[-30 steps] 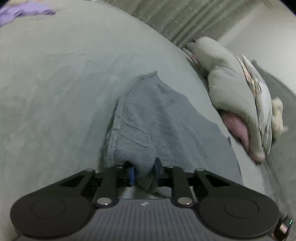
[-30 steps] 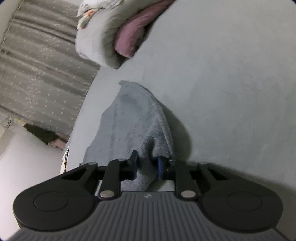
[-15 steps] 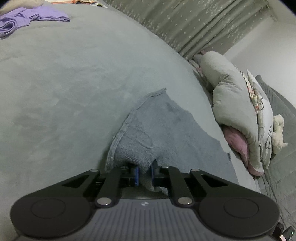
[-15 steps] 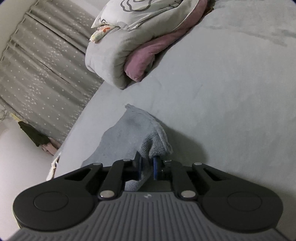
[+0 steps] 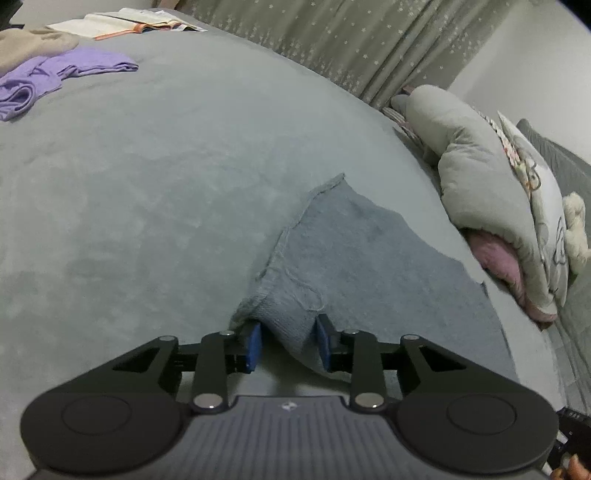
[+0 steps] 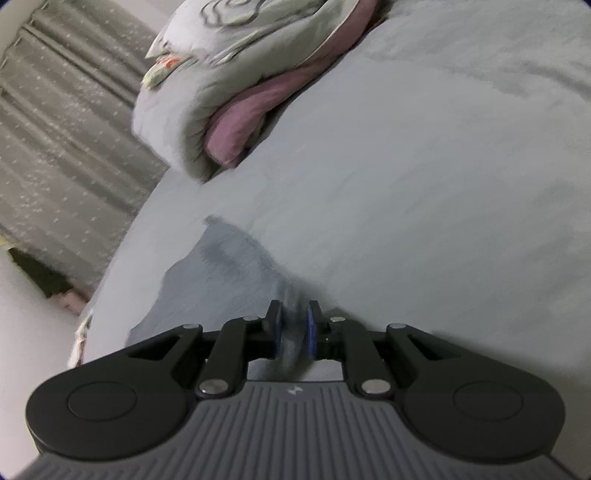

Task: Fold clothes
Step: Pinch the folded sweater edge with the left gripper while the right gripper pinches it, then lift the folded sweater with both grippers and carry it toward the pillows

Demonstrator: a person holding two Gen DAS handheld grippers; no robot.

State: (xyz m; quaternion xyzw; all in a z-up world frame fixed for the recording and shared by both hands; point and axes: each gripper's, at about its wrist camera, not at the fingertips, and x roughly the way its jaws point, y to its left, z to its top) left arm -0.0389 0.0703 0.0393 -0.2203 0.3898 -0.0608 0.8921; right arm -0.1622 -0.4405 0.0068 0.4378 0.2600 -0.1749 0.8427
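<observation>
A grey-blue cloth [image 5: 351,251] lies spread on the grey bed cover [image 5: 147,184], its near corner bunched up. In the left wrist view that corner sits between the blue pads [image 5: 254,345] of my left gripper [image 5: 288,343], whose jaws stand apart and open around it. The right wrist view is blurred. There my right gripper [image 6: 294,325] is shut on another bunched edge of the same cloth [image 6: 221,273], low over the bed cover [image 6: 443,184].
A folded grey duvet with pink lining [image 5: 491,192] and a plush toy [image 5: 574,229] lie at the right. A purple garment [image 5: 55,74], a beige garment [image 5: 26,48] and open papers [image 5: 122,22] sit at the far left. Dotted curtains [image 5: 351,37] hang behind.
My left gripper, shut on the cloth corner half a second ago, has opened. Both grippers have tilted lower toward the bed, and the right one stays shut on the cloth.
</observation>
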